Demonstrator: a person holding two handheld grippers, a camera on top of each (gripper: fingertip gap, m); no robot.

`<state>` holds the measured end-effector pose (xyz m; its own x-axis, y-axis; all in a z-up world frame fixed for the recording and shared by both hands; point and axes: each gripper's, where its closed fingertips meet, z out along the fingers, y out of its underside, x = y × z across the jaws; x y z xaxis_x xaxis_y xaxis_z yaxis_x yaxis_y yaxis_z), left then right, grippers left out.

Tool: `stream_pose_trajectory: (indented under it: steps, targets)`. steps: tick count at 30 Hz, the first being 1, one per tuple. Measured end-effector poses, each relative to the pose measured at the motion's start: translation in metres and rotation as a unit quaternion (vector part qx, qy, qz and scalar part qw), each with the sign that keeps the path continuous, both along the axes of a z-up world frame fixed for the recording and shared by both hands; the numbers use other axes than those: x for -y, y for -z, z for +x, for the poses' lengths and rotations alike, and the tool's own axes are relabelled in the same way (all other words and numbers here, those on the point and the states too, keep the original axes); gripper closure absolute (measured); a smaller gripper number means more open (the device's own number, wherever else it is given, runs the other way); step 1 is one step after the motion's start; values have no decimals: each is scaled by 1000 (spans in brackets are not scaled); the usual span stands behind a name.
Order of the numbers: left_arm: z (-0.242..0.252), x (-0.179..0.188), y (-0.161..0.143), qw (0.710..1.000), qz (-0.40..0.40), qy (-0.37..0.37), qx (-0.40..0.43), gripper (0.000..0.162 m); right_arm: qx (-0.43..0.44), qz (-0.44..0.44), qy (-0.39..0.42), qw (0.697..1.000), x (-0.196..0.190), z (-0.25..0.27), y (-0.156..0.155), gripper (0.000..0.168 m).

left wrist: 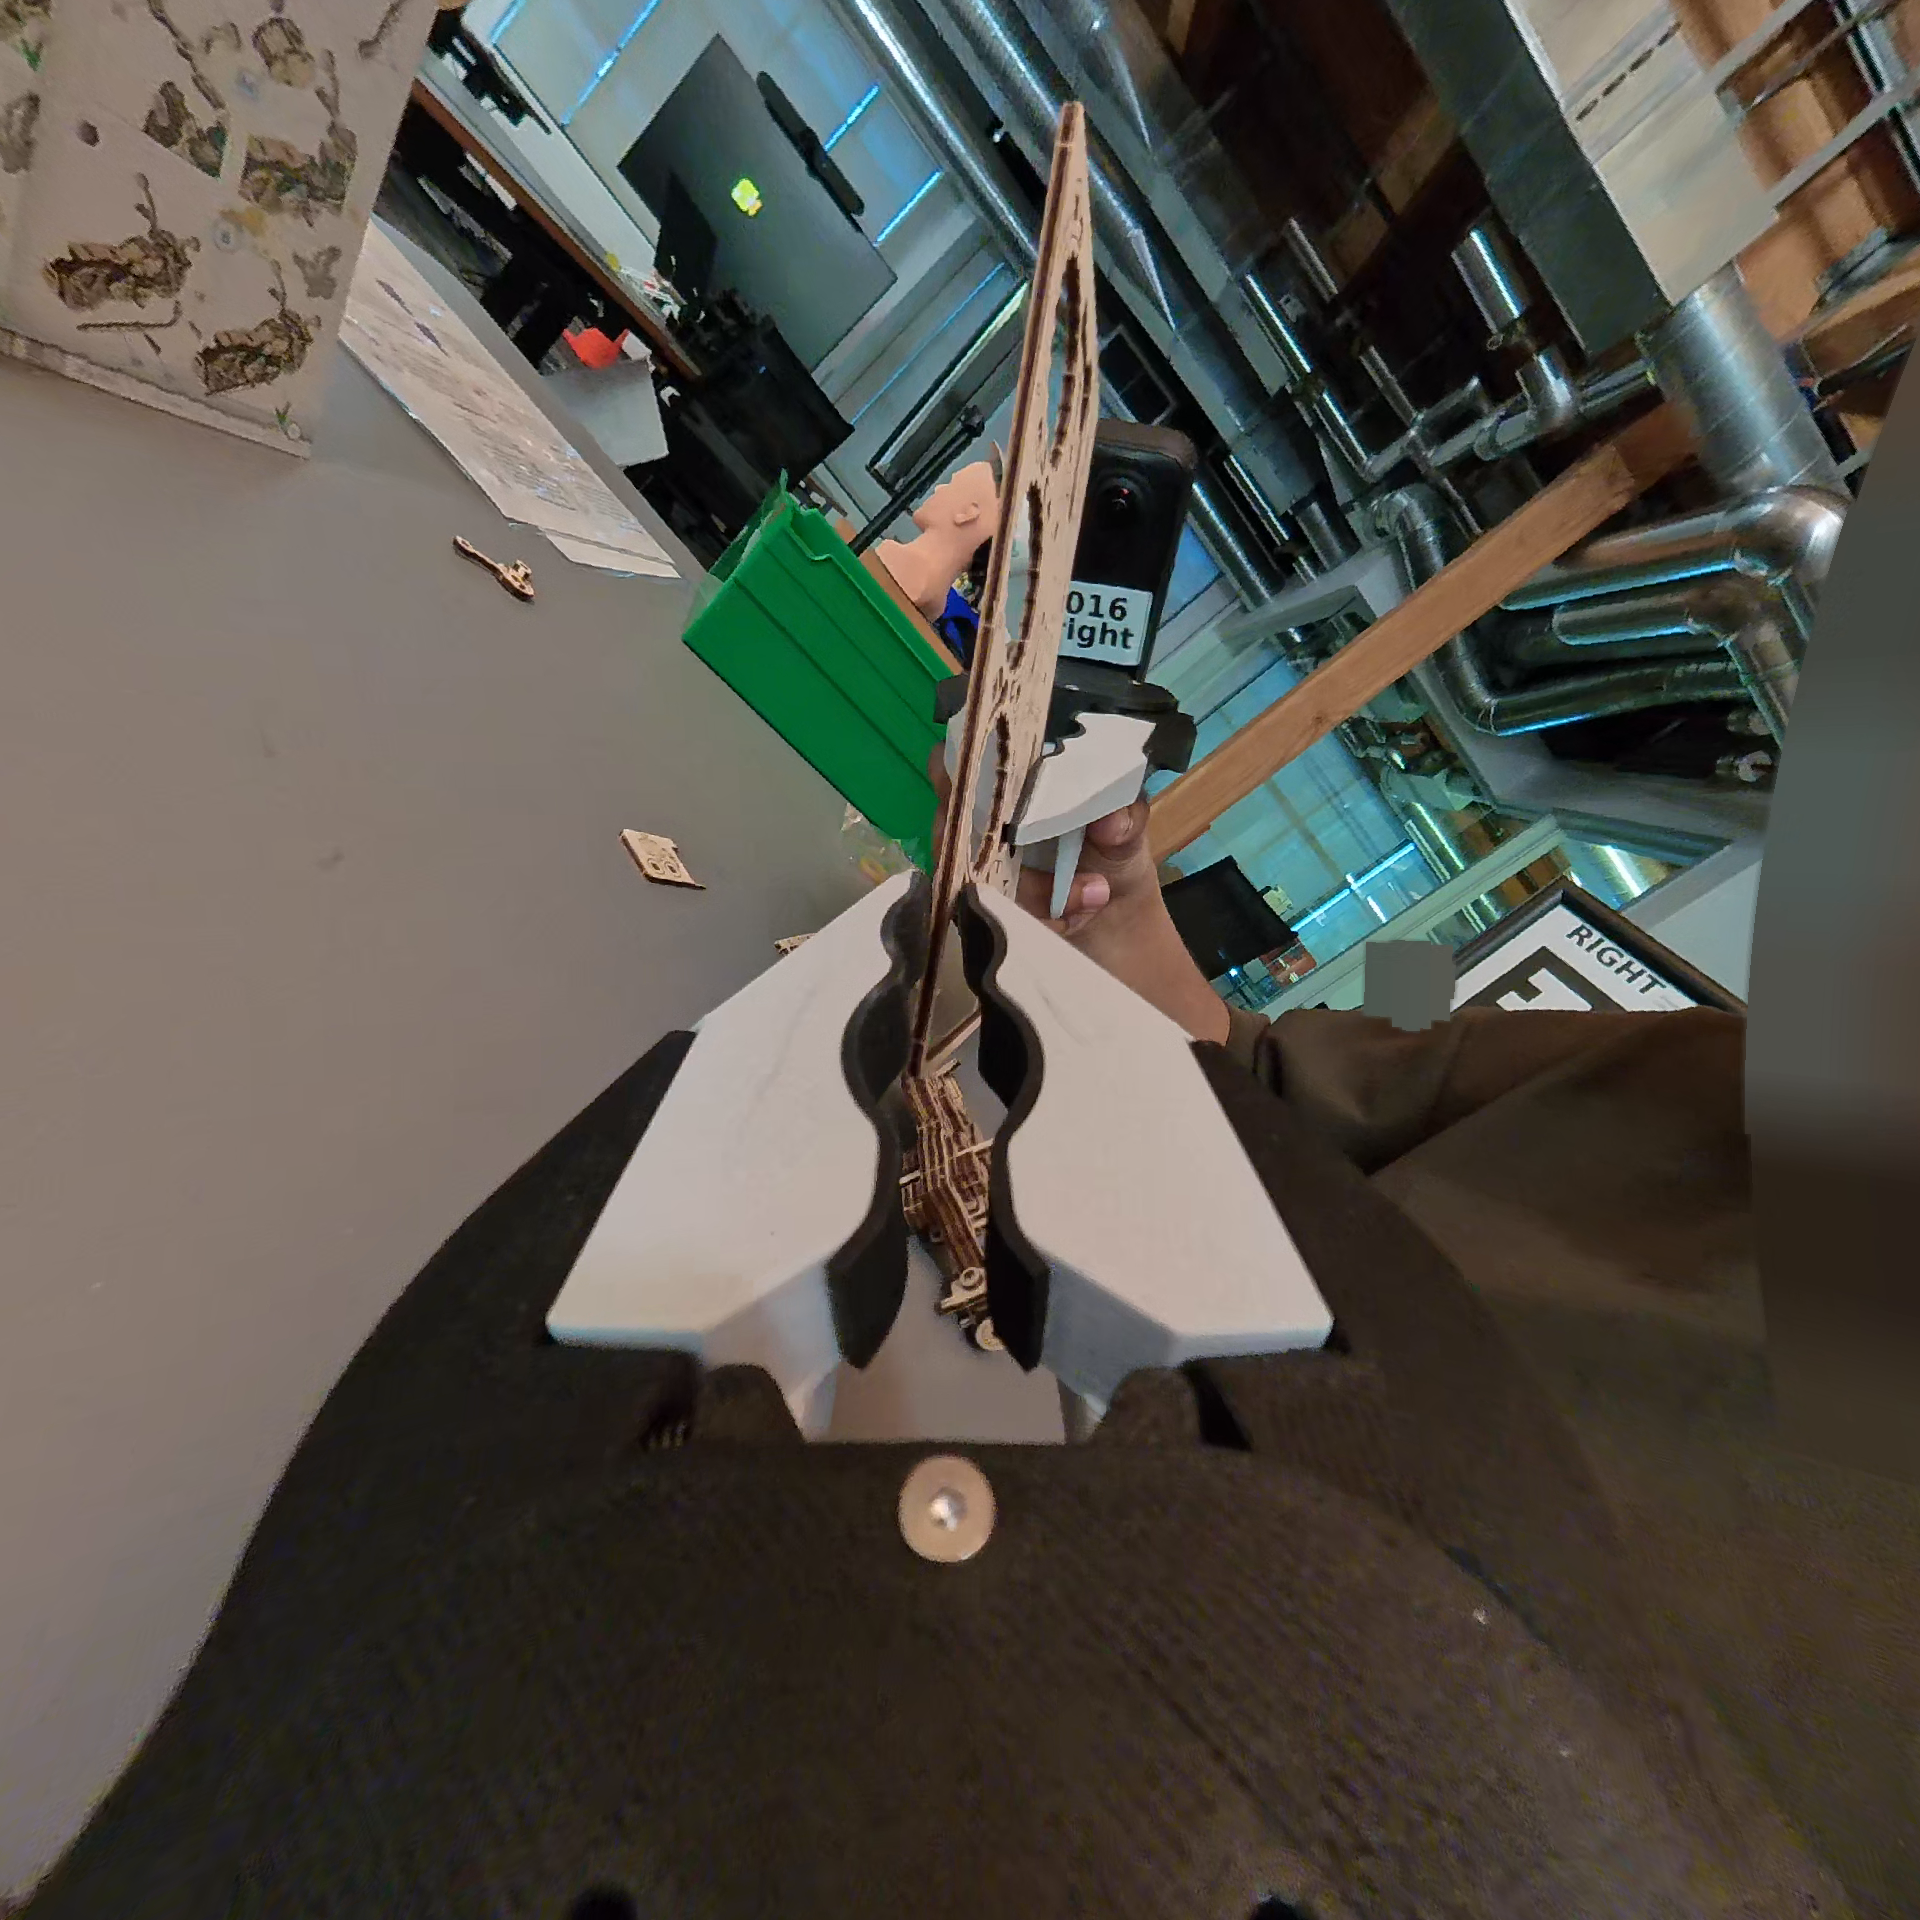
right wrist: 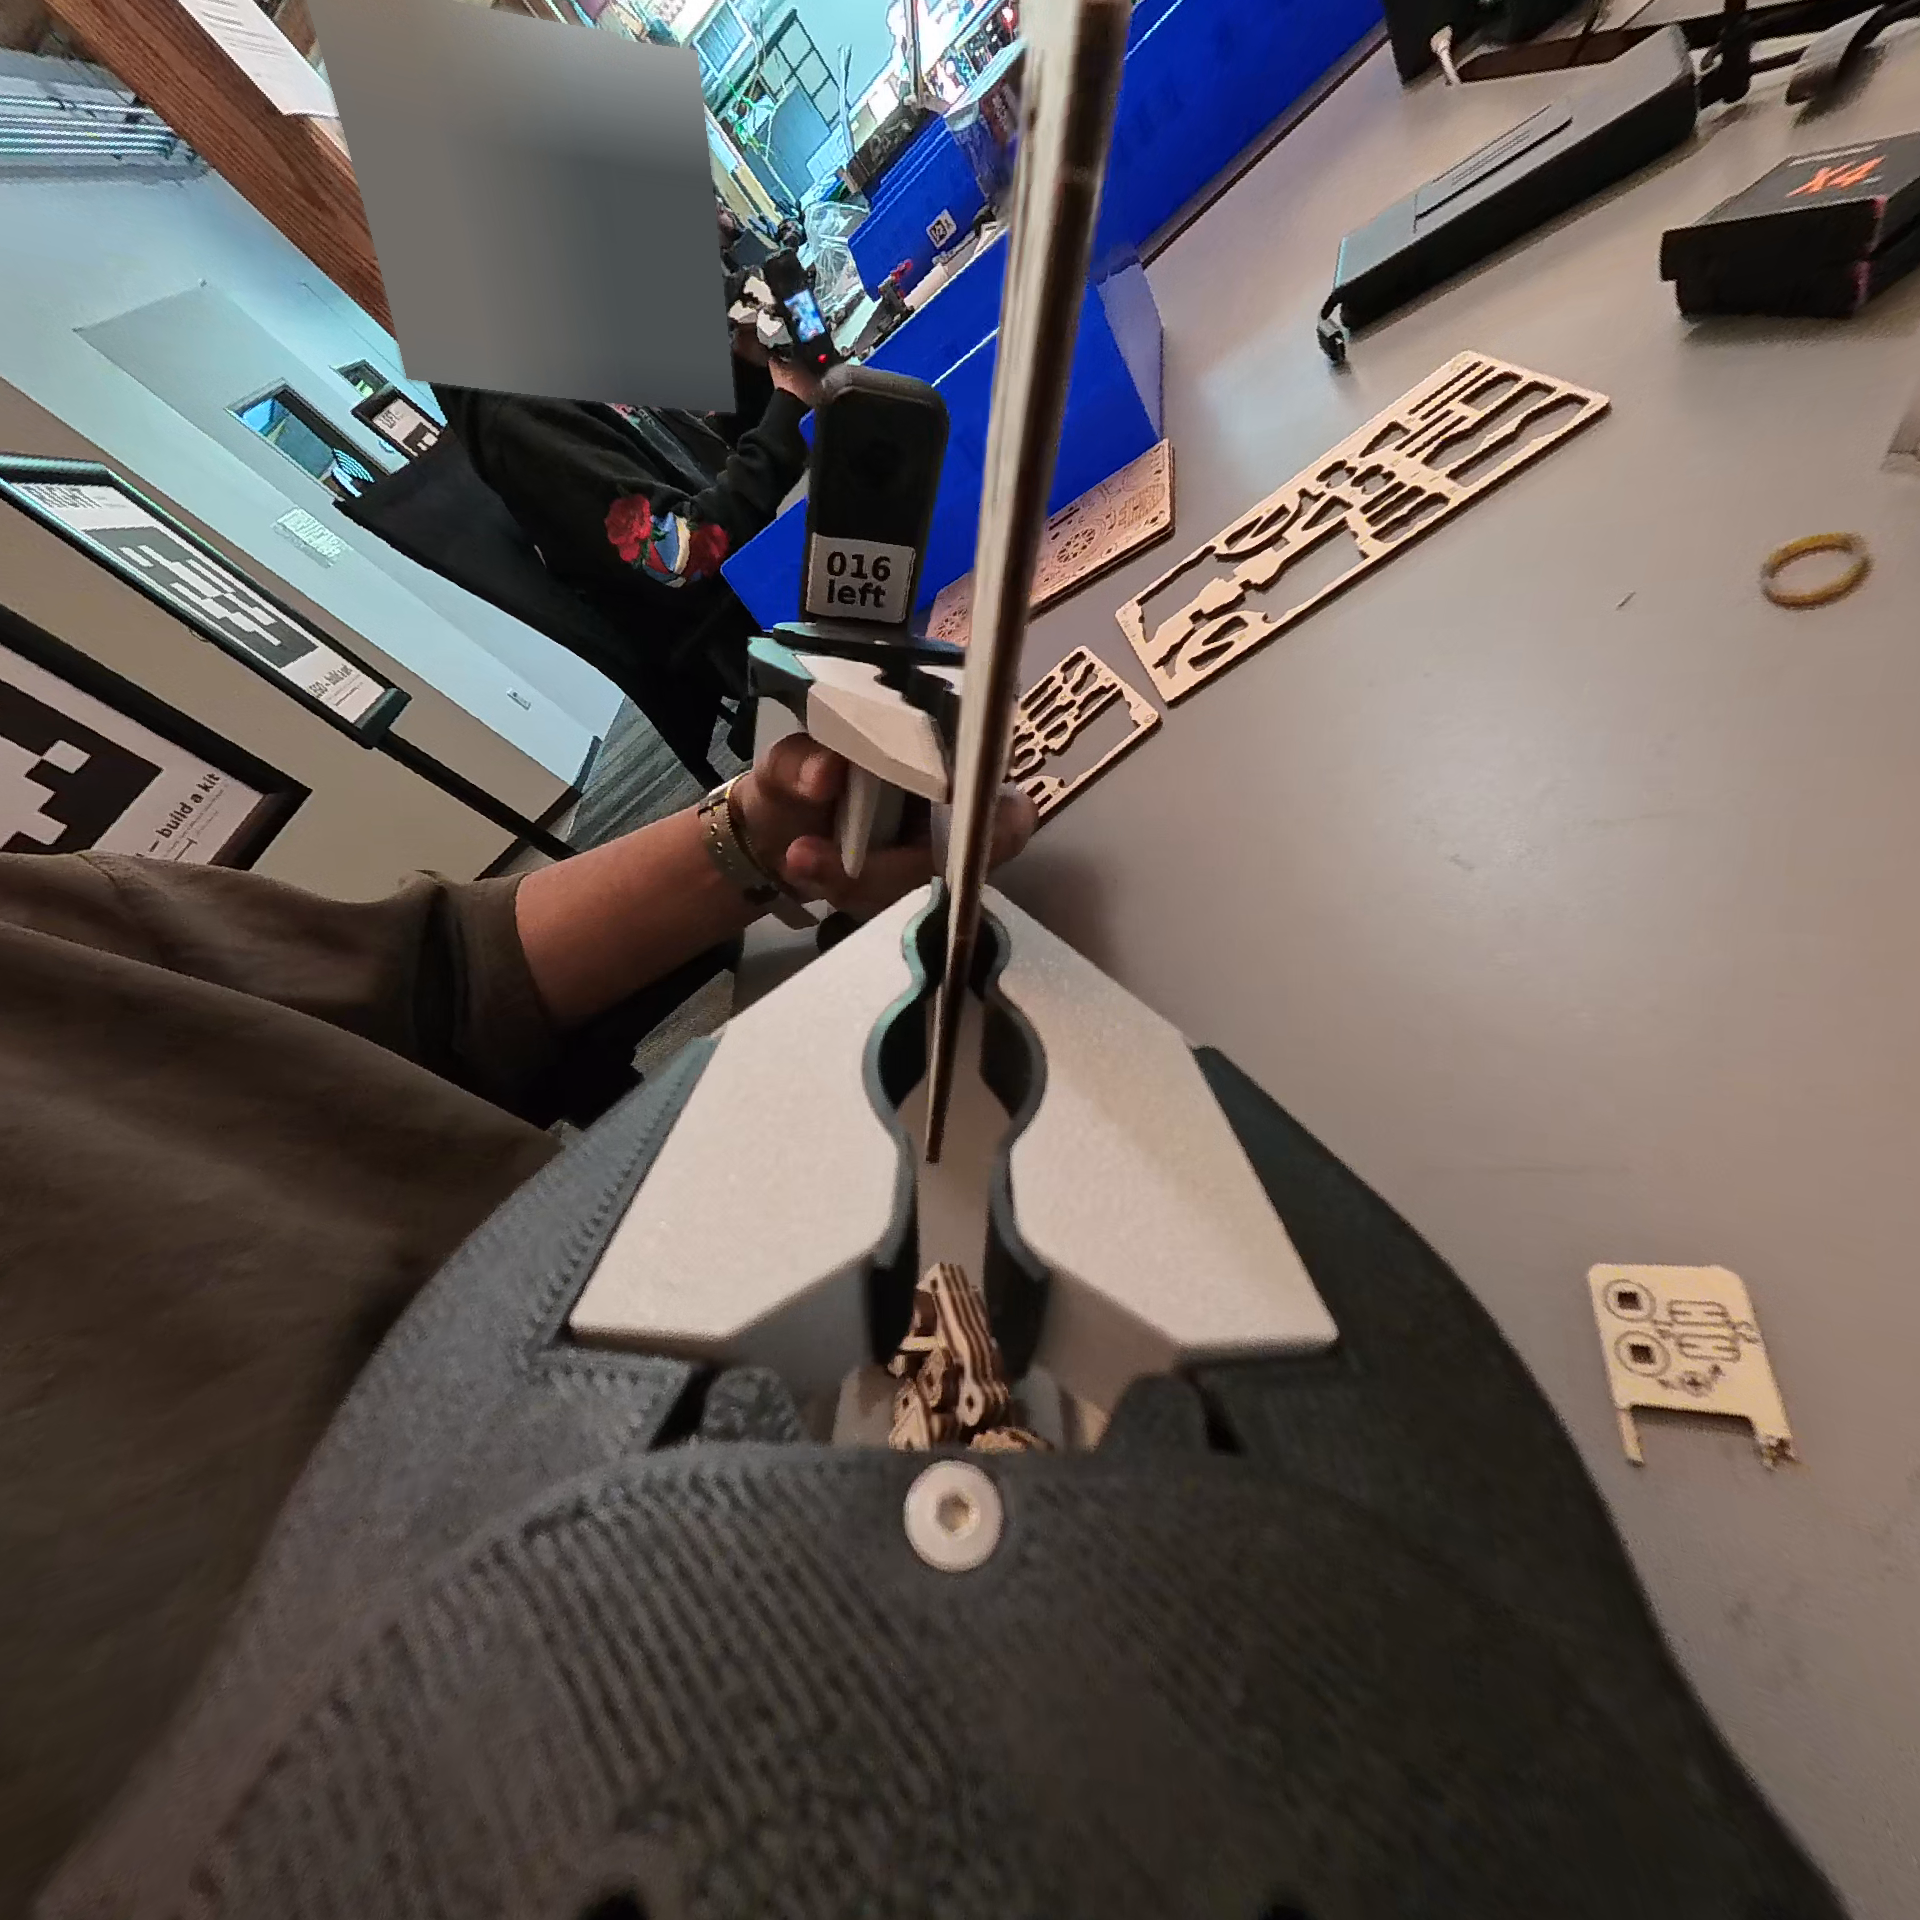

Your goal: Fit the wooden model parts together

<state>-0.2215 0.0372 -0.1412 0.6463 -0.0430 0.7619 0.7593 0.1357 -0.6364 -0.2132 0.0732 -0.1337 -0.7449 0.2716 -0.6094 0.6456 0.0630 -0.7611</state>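
Note:
A thin laser-cut wooden sheet (left wrist: pixel 1039 468) stands edge-on between my two grippers, which face each other. My left gripper (left wrist: pixel 940 914) is shut on its lower edge. My right gripper (right wrist: pixel 951 914) is shut on the same sheet (right wrist: pixel 1029 416) from the other side. Each gripper shows in the other's view: the right one (left wrist: pixel 1081 769) and the left one (right wrist: pixel 883 727), each in a hand. A small wooden model assembly (left wrist: pixel 945 1195) shows in the gap low between the left fingers, and likewise in the right wrist view (right wrist: pixel 951 1361). I cannot tell what holds it.
On the grey table (right wrist: pixel 1455 935) lie punched-out wooden sheets (right wrist: pixel 1351 520), a small wooden card (right wrist: pixel 1688 1356), a rubber band (right wrist: pixel 1813 569) and black boxes (right wrist: pixel 1808 239). A green bin (left wrist: pixel 821 665), loose wooden pieces (left wrist: pixel 660 857) and papers (left wrist: pixel 499 416) lie to the left. A person (right wrist: pixel 623 520) sits behind. Left tips to right tips: about 5 cm.

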Motion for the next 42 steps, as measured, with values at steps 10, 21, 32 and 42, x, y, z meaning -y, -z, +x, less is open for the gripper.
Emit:
stream_pose_trajectory:
  steps: [10, 21, 32, 42]
  targets:
    - [-5, -2, 9, 999, -20, -13, 23, 159, -6, 18, 9, 1000, 0, -2, 7, 167]
    - [-12, -3, 14, 996, -63, -59, 23, 158, -15, 34, 28, 999, 1, -6, 11, 167]
    - [-17, -2, 18, 993, -60, -78, 61, 158, -26, 53, 28, 998, 3, -5, 16, 166]
    - [-18, -1, 14, 993, -62, -95, 24, 158, -32, 44, 35, 998, 3, -7, 13, 167]
